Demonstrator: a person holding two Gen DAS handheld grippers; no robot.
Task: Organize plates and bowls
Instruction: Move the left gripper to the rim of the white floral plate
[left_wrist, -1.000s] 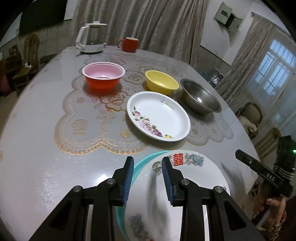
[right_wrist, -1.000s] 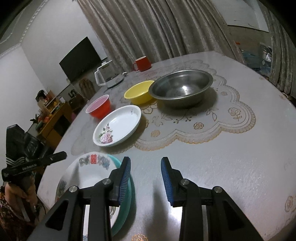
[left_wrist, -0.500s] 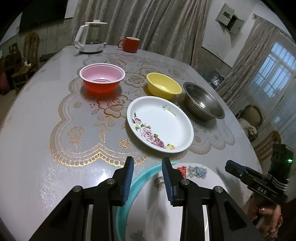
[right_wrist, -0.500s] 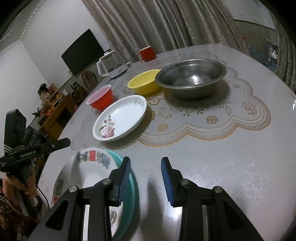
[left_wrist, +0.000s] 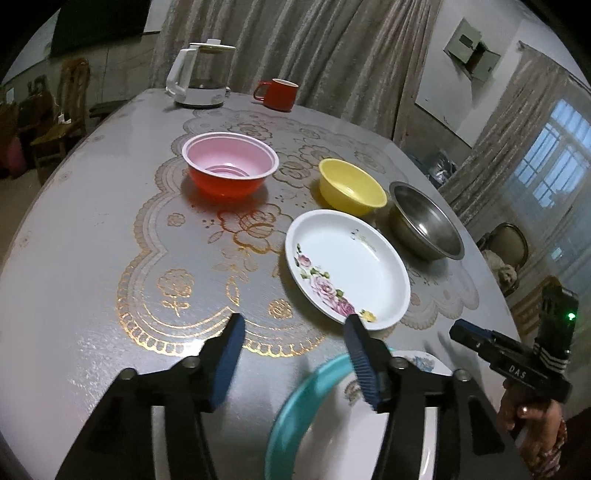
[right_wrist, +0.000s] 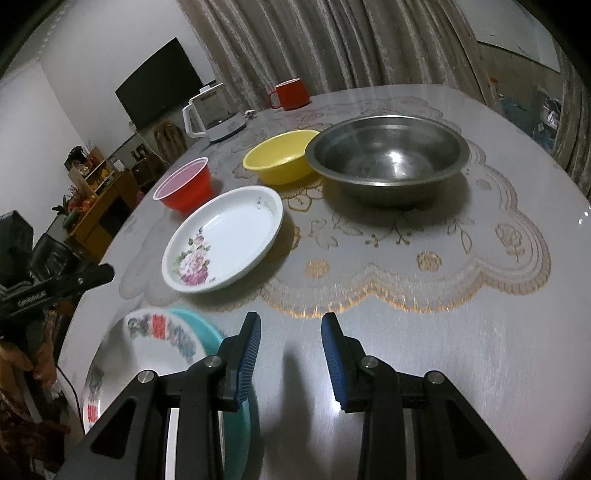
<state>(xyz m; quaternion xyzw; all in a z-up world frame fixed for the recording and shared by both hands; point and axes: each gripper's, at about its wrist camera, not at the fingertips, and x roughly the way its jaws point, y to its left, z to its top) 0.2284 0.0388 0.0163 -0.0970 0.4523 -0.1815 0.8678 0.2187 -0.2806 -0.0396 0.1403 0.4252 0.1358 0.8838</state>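
Curtained walls ring a round grey worktop (left_wrist: 74, 258) with a gold-edged lace mat; we take the rose plate (left_wrist: 347, 266) as our landmark. Beyond it, away from us, sit the yellow bowl (left_wrist: 351, 186) and the steel bowl (left_wrist: 424, 225), rims close together; whether they touch we cannot tell. Further left of the plate stands the red bowl (left_wrist: 229, 168), pink inside. Far behind, near the curtain, a white kettle (left_wrist: 199, 77) and a red mug (left_wrist: 279, 94).

Nearer us than the rose plate, at the worktop edge, a white printed plate (right_wrist: 147, 347) lies stacked on a teal plate (right_wrist: 201, 326).

Left tongs (left_wrist: 293, 360): the jaws are opening, spread wide, nothing pinched. The right pad stands over the teal rim without pressing it; the left pad hangs over bare worktop.

Right tongs (right_wrist: 290, 358): partly spread, nothing between the pads, only bare worktop and their shadow below. The left pad sits just beside the teal rim.

View differences. We see only in the left wrist view a window, a wall cabinet and the hand (left_wrist: 532, 421) gripping the right tool's handle. Only the right wrist view gives us a wall television (right_wrist: 159, 86), a wooden shelf unit (right_wrist: 96, 192), the full red characters on the printed plate, and the left tool seen from its side at frame left.
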